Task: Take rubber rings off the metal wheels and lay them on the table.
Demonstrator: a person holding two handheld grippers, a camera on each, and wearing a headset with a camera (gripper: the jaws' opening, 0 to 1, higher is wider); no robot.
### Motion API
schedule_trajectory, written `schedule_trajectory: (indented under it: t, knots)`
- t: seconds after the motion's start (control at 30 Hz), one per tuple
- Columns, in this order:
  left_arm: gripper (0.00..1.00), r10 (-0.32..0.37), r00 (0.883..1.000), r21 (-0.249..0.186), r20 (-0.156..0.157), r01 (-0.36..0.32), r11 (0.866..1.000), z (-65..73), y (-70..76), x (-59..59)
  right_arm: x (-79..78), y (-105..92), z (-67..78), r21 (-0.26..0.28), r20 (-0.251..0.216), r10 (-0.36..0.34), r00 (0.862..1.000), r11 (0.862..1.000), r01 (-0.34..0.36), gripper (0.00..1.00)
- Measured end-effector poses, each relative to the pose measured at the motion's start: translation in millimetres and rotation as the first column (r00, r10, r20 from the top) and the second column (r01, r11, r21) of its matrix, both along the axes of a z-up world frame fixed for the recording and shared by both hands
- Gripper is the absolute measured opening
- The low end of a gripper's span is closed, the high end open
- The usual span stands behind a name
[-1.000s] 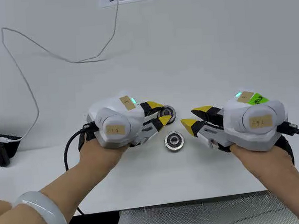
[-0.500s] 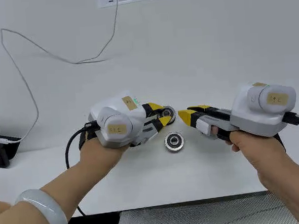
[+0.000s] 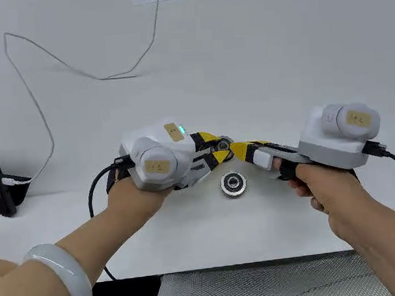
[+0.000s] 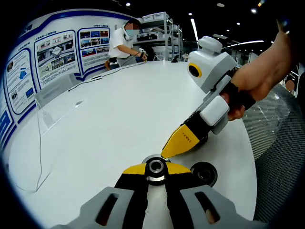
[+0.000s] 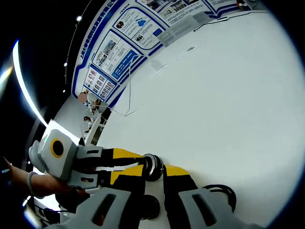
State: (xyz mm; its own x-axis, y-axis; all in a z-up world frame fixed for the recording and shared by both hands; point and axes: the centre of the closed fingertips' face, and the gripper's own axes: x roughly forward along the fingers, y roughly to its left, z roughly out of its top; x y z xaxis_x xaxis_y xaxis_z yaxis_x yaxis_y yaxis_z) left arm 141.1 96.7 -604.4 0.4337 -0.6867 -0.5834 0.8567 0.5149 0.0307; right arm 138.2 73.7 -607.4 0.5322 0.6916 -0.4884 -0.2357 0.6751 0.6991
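R tongs [image 3: 238, 147] have swung in from the right & rolled on edge vs. a sec ago. Their tips now meet the rim of the metal wheel [image 3: 222, 145], which L tongs [image 3: 215, 149] hold clenched, raised off the surface [image 3: 189, 229]. Can't tell if R tongs are pinching or just resting on the rim, as they show edge-on. The rubber ring [image 4: 151, 157] looks to be on that wheel. 2nd wheel [image 3: 233, 183] lies flat on the surface just below the meeting tips, untouched. So the approach is over and the peel is prob. next: R needs a bite on the ring only, while L holds firm vs. the pull.
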Motion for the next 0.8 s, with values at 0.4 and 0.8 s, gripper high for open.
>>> schedule_trajectory:
  t: [0.4,0.8]
  knots:
    - [0.13,0.009,1.000,-0.010,-0.003,-0.009,1.000,0.2,0.0,-0.9,-1.2,7.1,-4.6,0.119,-0.091,-0.053,0.994,0.991,0.064,0.17]
    - [0.13,0.020,1.000,-0.019,-0.015,-0.020,1.000,-0.1,0.7,-1.0,-5.4,10.4,3.8,0.192,-0.120,-0.037,0.992,0.979,0.060,0.17]
